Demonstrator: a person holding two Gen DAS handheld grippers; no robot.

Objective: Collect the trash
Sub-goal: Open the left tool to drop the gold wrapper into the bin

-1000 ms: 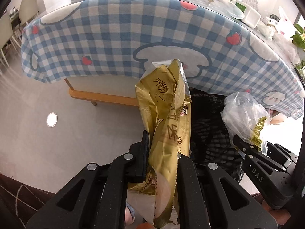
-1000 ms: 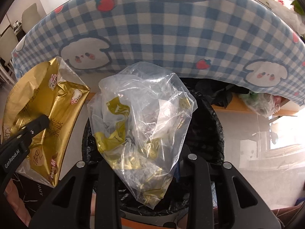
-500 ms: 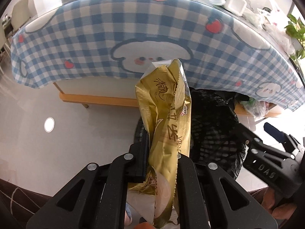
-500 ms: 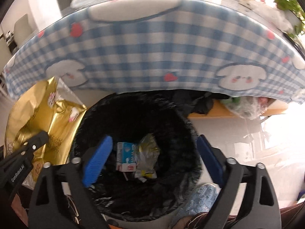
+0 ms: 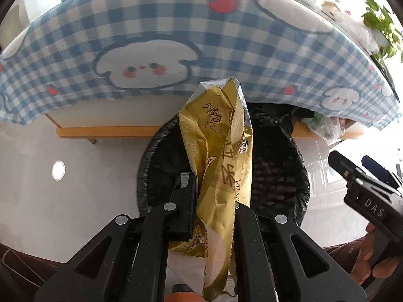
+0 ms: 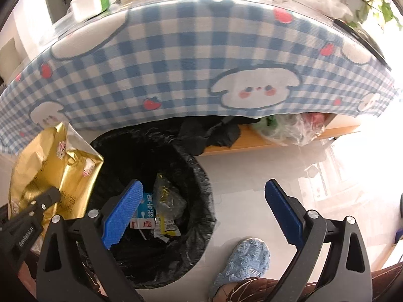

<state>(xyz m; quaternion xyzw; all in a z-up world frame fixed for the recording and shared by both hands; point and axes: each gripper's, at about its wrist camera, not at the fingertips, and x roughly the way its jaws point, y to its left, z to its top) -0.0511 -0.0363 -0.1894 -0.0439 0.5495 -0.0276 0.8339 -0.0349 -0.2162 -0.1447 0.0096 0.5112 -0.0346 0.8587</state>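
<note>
My left gripper [image 5: 214, 201] is shut on a gold snack wrapper [image 5: 221, 151], which stands up over the black-lined bin [image 5: 277, 176]. In the right wrist view the same wrapper [image 6: 55, 166] hangs at the bin's left rim. My right gripper [image 6: 203, 183] is over the bin's right edge; its blue-padded jaws are opening, with nothing between them. A clear bag of gold scraps [image 6: 167, 198] lies inside the bin [image 6: 141, 151] beside a small carton [image 6: 144, 211]. The right gripper [image 5: 365, 188] also shows at the right of the left wrist view.
A table with a blue checked cloth [image 6: 176, 50] overhangs the bin. Under it runs a wooden ledge [image 6: 252, 143] with a clear bag of rubbish [image 6: 289, 128]. A foot in a blue slipper [image 6: 241, 259] stands right of the bin. A white box [image 6: 88, 2] sits on the table.
The right gripper opened and the clear bag dropped into the bin. The left gripper carried the gold wrapper sideways until it was over the bin.
</note>
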